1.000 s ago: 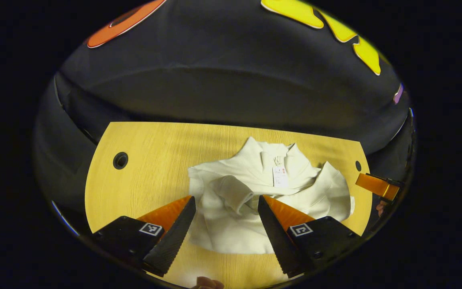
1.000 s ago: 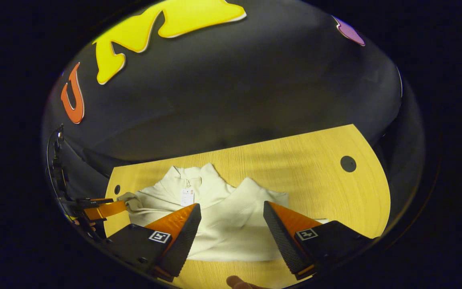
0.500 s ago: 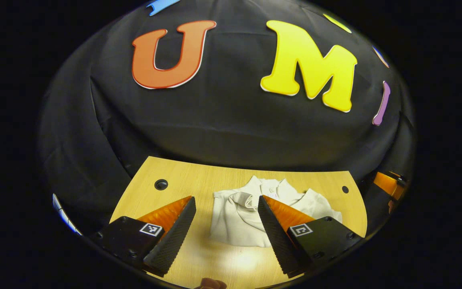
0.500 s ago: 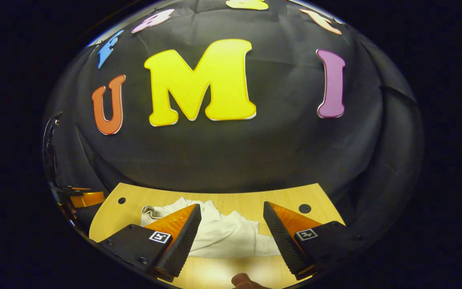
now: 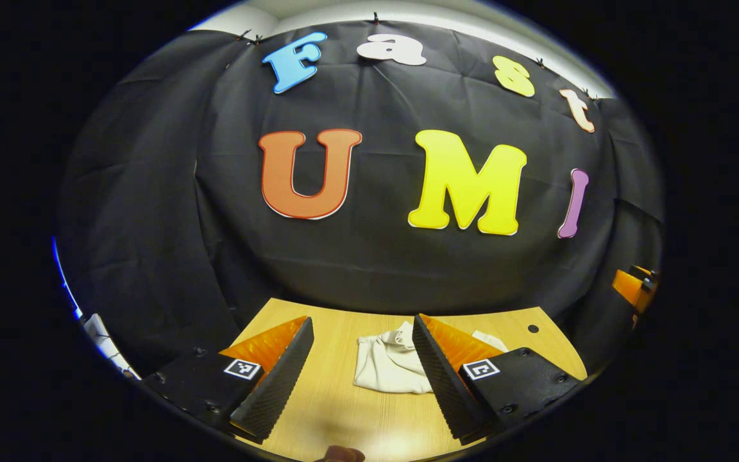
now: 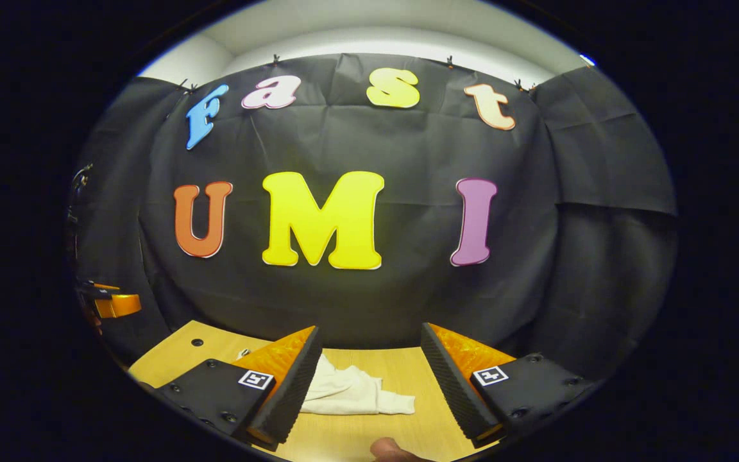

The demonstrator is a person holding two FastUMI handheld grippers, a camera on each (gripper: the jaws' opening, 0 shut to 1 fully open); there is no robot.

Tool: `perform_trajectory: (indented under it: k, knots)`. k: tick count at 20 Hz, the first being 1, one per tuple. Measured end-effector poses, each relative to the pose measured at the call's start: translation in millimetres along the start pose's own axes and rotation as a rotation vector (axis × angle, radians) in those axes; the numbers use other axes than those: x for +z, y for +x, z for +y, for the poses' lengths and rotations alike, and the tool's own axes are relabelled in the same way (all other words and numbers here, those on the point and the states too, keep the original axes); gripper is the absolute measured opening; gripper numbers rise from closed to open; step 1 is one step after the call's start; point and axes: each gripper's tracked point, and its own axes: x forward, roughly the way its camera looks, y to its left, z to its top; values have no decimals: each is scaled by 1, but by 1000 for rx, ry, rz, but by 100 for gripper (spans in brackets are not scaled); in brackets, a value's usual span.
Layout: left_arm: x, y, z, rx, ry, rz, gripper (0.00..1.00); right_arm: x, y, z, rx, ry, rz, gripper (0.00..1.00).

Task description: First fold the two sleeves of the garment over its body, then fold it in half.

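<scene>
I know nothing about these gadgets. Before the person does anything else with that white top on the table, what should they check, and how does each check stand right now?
1. Left gripper free of cloth: ok, its fingers stand apart with nothing between them.
2. Right gripper free of cloth: ok, open and holding nothing.
3. White garment resting on the wooden table: ok, it lies there in a compact bundle.
4. Both grippers clear of the garment: ok, neither touches it.
5. Sleeves folded over the body: cannot tell, the bundle is too small and partly hidden behind a finger.
6. Fold in half neat and complete: cannot tell; in the right gripper view the garment looks rumpled.
</scene>
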Motion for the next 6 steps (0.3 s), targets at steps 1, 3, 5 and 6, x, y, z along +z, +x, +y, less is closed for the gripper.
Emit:
perform_trajectory:
  k: [1,3,5,6]
  knots:
    - [3,-13,1,2,-9,-12,98,1,-10,-2,-7,-13,-11,93]
    - [6,-41,3,-3,-31,-50,98,0,-36,1,-7,5,-13,96]
    - [9,-59,3,-5,-33,-78,98,-1,-55,4,-10,9,-20,96]
    - [8,-67,0,-8,-32,-82,98,-3,-62,5,-9,-4,-27,96]
